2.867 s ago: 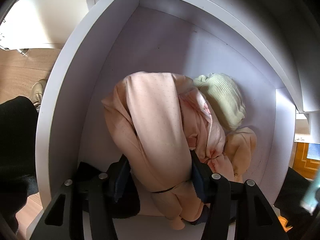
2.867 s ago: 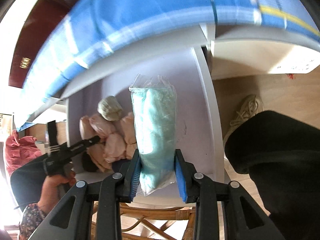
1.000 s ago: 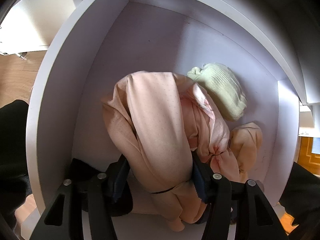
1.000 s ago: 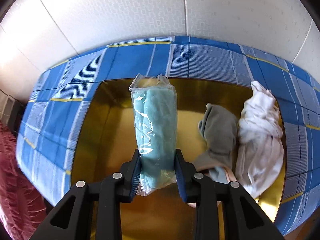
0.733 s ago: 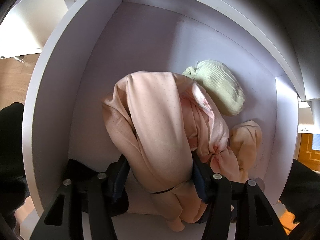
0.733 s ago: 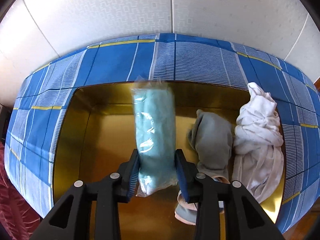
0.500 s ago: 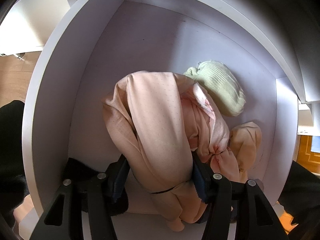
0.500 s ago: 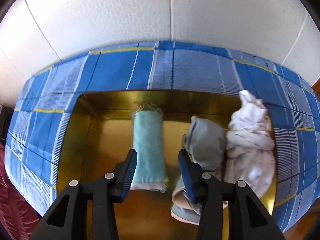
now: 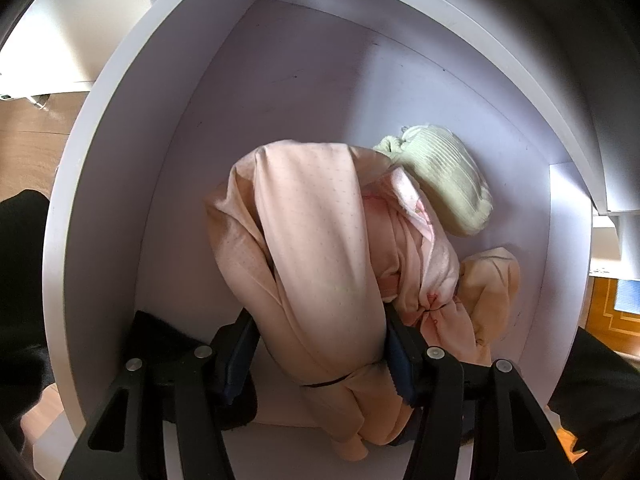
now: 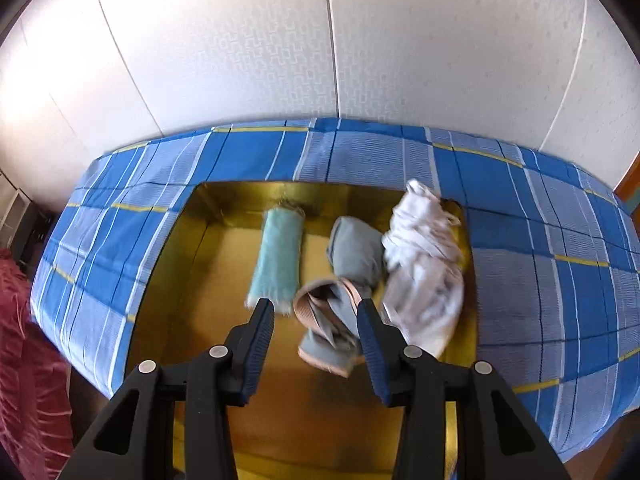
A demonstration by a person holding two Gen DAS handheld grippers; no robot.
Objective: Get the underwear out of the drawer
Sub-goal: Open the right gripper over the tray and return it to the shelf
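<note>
Underwear handling note: left claw (image 9: 320, 356) is clamping on the pink underwear bundle (image 9: 320, 240) inside the white drawer (image 9: 120, 160); soft, light, compressible fabric, likely snagging on neighbours, so gripping mid-roll looks right. Right claw (image 10: 316, 344) is hanging apart and empty above the gold tray (image 10: 180, 280), teal bagged roll (image 10: 278, 260) lying inside

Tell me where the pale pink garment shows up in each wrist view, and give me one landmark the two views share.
Left wrist view: the pale pink garment fills the centre, clamped in the left gripper, over the white drawer.
Right wrist view: not in it; only the gold box with other rolled clothes on the blue plaid bedcover.
Shared landmark: none certain; a small blue patch at the left view's right edge might be the bedcover.
</note>
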